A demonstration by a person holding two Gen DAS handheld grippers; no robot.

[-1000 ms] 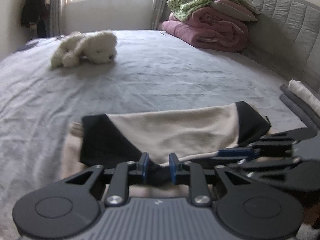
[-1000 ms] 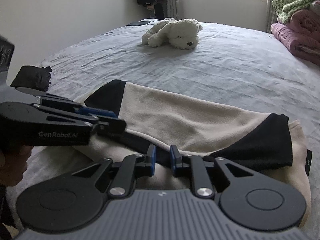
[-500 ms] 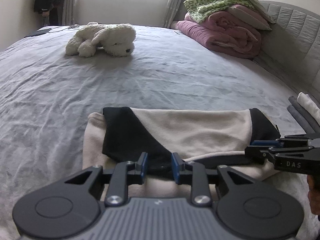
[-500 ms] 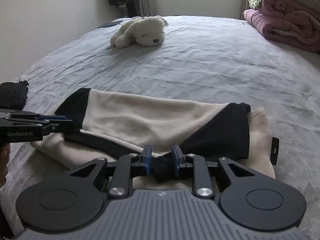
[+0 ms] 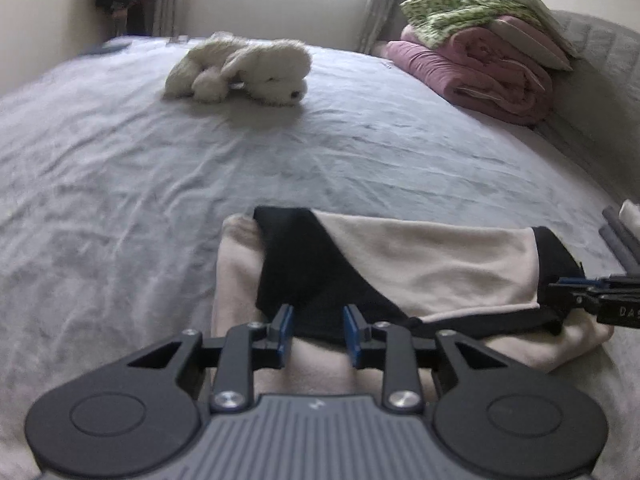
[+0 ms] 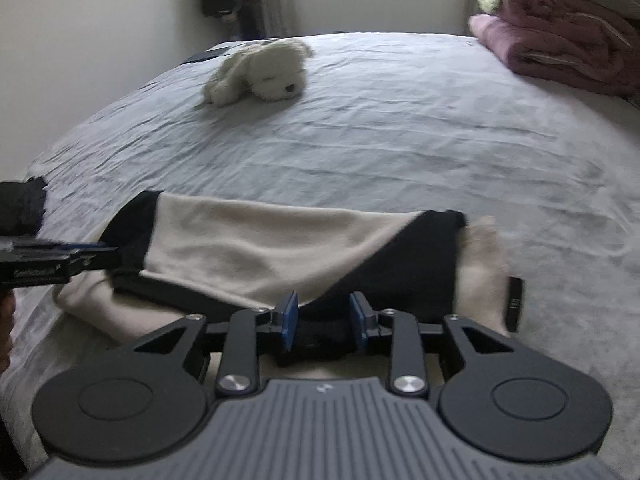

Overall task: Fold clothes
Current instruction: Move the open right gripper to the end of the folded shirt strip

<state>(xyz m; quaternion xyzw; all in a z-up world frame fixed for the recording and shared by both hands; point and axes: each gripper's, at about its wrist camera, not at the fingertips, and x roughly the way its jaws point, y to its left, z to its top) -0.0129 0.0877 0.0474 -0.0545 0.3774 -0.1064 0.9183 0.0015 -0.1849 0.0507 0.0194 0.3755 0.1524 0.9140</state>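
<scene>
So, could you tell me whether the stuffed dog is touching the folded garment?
Apart. The left wrist view shows bare bedsheet between the stuffed dog and the folded garment.

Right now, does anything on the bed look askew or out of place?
Mostly tidy. The folded cream-and-black garment is slightly uneven: a cream under-layer sticks out past the black corner. A plush dog lies on the grey bedsheet, unrelated to folding. Nothing is spilled or damaged.

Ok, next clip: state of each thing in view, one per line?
Cream and black garment: folded over, lying flat on the bed.
Left tongs: parted, black hem between the pads, no squeeze visible.
Right tongs: opening, black fabric between the pads.
Plush dog: lying on its side.
Pink quilt: folded, stacked by the headboard.
Bed sheet: wrinkled.
</scene>
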